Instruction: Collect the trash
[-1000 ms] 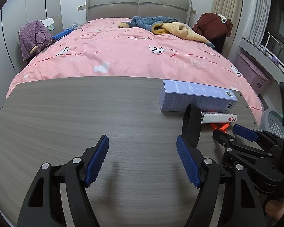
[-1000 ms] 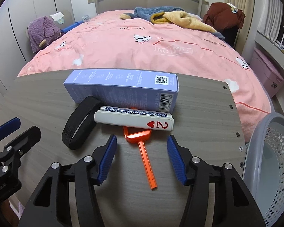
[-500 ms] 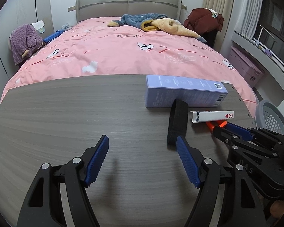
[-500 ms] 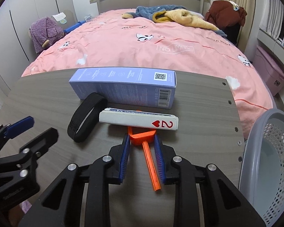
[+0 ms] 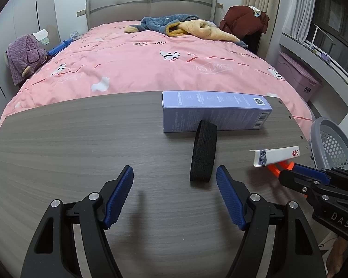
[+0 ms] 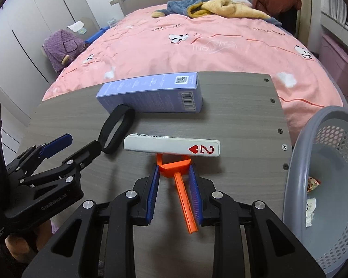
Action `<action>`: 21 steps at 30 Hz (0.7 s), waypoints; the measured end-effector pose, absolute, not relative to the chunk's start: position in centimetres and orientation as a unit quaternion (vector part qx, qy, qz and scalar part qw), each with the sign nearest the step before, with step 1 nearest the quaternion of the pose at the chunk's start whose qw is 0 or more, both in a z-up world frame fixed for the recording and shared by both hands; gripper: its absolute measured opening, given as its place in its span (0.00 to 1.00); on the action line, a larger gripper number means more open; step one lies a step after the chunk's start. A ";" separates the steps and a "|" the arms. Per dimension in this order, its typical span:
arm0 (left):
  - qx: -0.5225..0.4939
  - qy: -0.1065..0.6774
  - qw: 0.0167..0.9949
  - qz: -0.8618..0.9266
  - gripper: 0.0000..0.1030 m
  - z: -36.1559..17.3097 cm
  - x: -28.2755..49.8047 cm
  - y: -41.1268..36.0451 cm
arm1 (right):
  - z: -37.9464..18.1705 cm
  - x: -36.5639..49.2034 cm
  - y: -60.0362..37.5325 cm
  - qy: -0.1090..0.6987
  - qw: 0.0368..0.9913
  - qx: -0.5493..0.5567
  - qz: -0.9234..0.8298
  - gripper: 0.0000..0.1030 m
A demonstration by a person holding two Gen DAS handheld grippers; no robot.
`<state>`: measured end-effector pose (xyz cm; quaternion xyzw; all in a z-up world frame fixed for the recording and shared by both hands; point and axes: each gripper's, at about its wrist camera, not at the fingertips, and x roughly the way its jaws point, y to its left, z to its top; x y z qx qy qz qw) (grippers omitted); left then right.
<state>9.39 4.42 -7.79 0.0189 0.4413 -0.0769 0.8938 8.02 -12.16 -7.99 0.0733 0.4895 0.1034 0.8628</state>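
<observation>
**Fingers closed on the orange tool; card pack lifted with it**

Left wrist view. Fingers of the left gripper (image 5: pixel 174 197) stand wide apart with nothing between them, over bare bench (image 5: pixel 81 139). The black band (image 5: pixel 203 150) lies just ahead of the right-hand finger, its far end against the lilac box (image 5: pixel 215 111). At the right edge, the right gripper (image 5: pixel 313 180) has come up from the bench since a second ago. The playing-card pack (image 5: pixel 276 155) now hangs clear of the bench surface, tilted, riding on the orange tool (image 5: pixel 280 168). The grey basket (image 5: pixel 331 139) stands beyond the bench's right edge.

Right wrist view. Fingers of the right gripper (image 6: pixel 174 185) have just been closing and now press on the forked head of the orange tool (image 6: pixel 182 185), whose handle runs back between them. A second ago the fingers were open around it on the bench. The card pack (image 6: pixel 171 147) sits across the tool's fork, unclamped. The basket (image 6: pixel 324 185) is near on the right, with scraps already inside. The left gripper (image 6: pixel 72 143) waits open at the left, near the band (image 6: pixel 117 131).

Assessment. The grasp appears complete and transfer to the basket is the likely next step. The loose card pack may slide off in transit. The box and band remain to be collected.
</observation>
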 end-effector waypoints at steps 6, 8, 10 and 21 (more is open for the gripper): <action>0.023 0.440 0.894 -0.078 0.69 -7.7 9.3 4.1 | -7.9 7.6 -12.0 0.486 0.866 0.058 0.101 0.25; 0.023 0.441 0.894 -0.078 0.69 -7.7 9.3 4.1 | -8.2 7.5 -12.1 0.488 0.866 0.057 0.100 0.25; 0.023 0.440 0.894 -0.077 0.69 -7.6 9.4 4.1 | -8.4 7.4 -12.1 0.489 0.865 0.058 0.100 0.25; 0.021 0.443 0.893 -0.077 0.69 -7.7 9.4 4.2 | -8.5 7.3 -12.3 0.485 0.869 0.043 0.090 0.26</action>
